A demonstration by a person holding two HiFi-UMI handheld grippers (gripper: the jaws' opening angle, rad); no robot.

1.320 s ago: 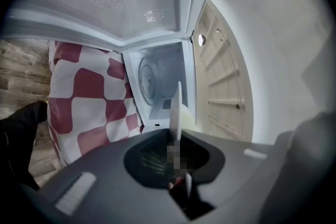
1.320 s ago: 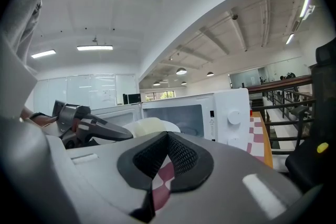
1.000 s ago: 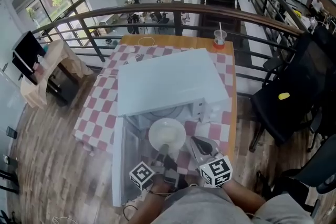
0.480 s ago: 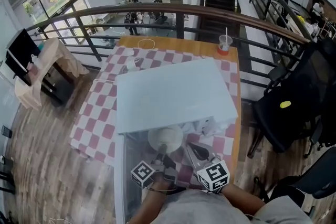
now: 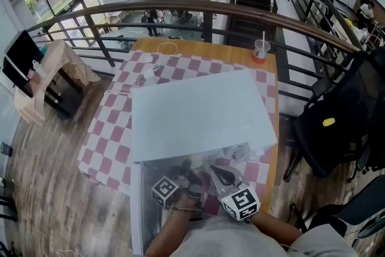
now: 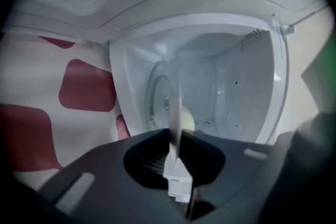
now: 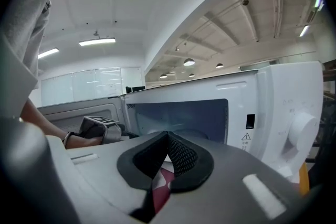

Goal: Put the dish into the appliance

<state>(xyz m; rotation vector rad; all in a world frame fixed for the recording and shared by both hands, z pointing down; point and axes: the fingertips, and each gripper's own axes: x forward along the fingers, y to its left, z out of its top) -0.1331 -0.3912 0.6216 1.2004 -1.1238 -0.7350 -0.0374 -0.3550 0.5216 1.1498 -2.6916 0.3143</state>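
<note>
The white microwave (image 5: 198, 111) stands on the checkered table with its door (image 5: 139, 201) swung open to the left. In the left gripper view, my left gripper (image 6: 176, 162) is shut on the rim of the white dish (image 6: 177, 107), which shows edge-on as a thin upright line. The dish reaches into the microwave cavity (image 6: 210, 92), in front of the turntable (image 6: 159, 96). In the head view the microwave's top hides the dish, and my left gripper (image 5: 182, 170) sits at the opening. My right gripper (image 5: 218, 174) (image 7: 168, 145) is shut and empty, just right of the left one, facing the microwave front (image 7: 178, 113).
A plastic cup with a straw (image 5: 260, 48) and a white cable (image 5: 168, 48) lie at the table's far edge. The control panel with its dial (image 7: 302, 134) is at the microwave's right. A black chair (image 5: 337, 123) stands right of the table, and a railing (image 5: 210, 9) runs behind it.
The left gripper has carried the dish forward into the microwave opening; the dish, earlier plain in the head view, is now hidden under the microwave's top. The right gripper followed slightly.
</note>
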